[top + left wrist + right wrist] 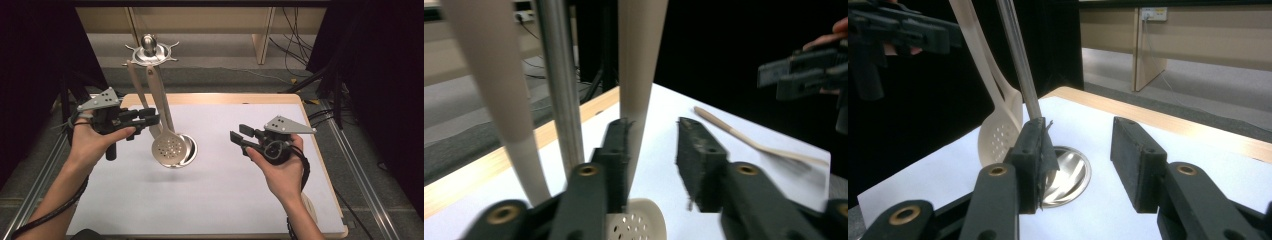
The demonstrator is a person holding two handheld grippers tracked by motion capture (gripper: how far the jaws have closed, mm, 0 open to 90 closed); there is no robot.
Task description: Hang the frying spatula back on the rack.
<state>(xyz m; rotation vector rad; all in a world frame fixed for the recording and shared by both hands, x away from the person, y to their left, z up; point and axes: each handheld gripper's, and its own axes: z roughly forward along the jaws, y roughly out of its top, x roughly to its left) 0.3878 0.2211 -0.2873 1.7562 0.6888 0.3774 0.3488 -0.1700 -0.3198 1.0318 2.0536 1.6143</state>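
Between left jaws: handle of the slotted spoon runs top to bottom through the gap, right up against one pad, well clear of the other.
Left hand-held gripper: open, jaws level, pointing at the rack; nothing clamped. Left gripper view confirms the gap.
Right hand-held gripper: open and empty, jaws level, pointing across the bench toward the rack; well apart from it. Own view shows both pads bare.
Slotted spoon: hangs from the top of the utensil rack, perforated bowl low, below and just ahead of the left jaws, in front of the rack's round base. Seen from the right hand-held gripper it sits ahead and left of the jaws.
Second utensil: hangs from the same rack top, beside the spoon handle, just outside the left jaws; its lower end is hidden behind the left hand-held gripper.
Rack pole: upright, metal, between the two hanging handles; straight ahead of the right hand-held gripper's left jaw.
Spatula: flat on the bench, beyond the left jaws, below the right hand-held gripper.
Bench: white top, wooden edge.
Hands: one on each hand-held gripper, forearms over the near edge.
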